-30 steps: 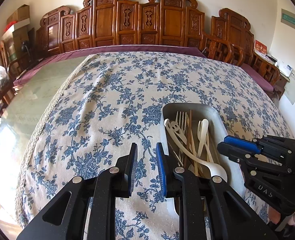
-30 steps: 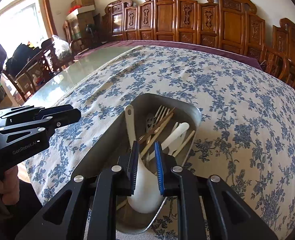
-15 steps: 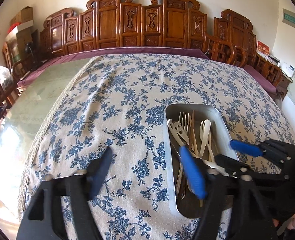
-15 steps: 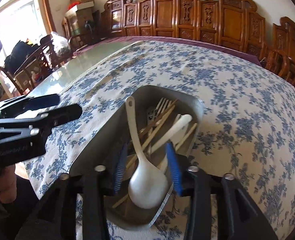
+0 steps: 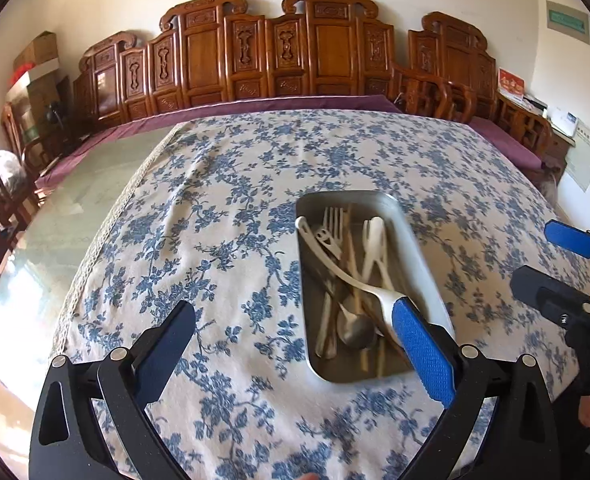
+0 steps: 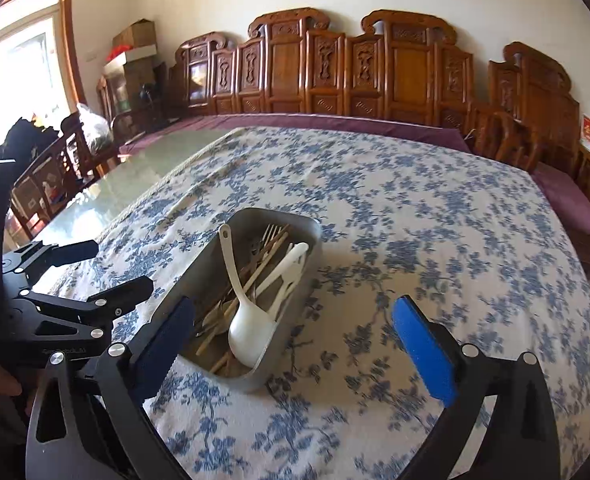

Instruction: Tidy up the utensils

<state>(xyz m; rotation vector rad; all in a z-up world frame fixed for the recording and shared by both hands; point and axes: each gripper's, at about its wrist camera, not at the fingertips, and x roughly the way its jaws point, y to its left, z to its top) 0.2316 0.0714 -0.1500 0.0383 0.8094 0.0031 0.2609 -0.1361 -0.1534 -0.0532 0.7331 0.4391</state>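
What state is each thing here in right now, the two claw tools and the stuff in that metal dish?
Left gripper: open wide, empty.
Right gripper: open wide, empty.
Metal tray: flat on the tablecloth, holding utensils.
White ladle: lying in the tray, bowl at the near end.
Forks: lying in the tray, tines away.

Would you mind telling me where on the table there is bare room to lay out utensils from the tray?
The floral cloth is bare left of the tray, out to its lace edge, and beyond the tray toward the purple strip. Right of the tray is bare too. The tray itself is crowded: white ladle, forks, chopsticks, metal spoon.
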